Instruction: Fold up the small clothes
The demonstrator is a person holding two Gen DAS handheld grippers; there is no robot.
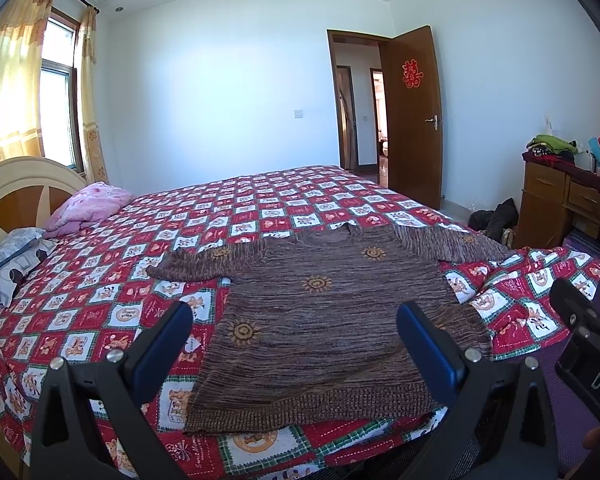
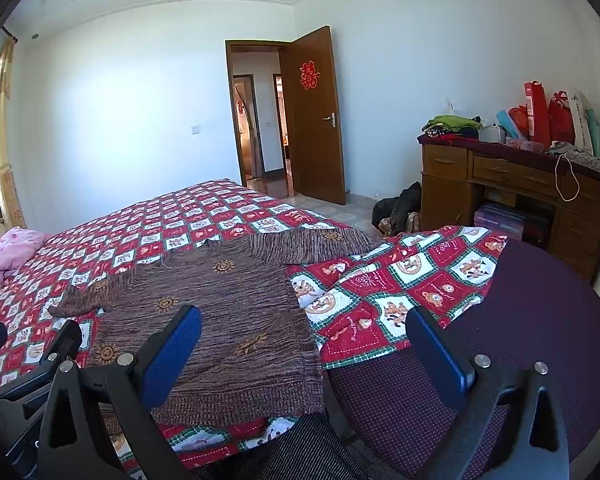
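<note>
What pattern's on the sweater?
Brown marled knit sweater with scattered orange sun motifs; clearest in the left wrist view.

my right gripper (image 2: 302, 340) hung wide apart over the near edge of the bed (image 2: 204, 216), holding nothing. the brown sweater (image 2: 220, 320) lay flat on the checked quilt (image 2: 400, 288), sleeves spread. my left gripper (image 2: 32, 360) showed at the left edge. a wooden desk (image 2: 516, 184) with bags stood by the open door (image 2: 316, 120).

Both wrist views low at bed's foot, facing headboard-ward, sharing sweater (image 1: 324, 320) and door (image 2: 314, 116)
</note>
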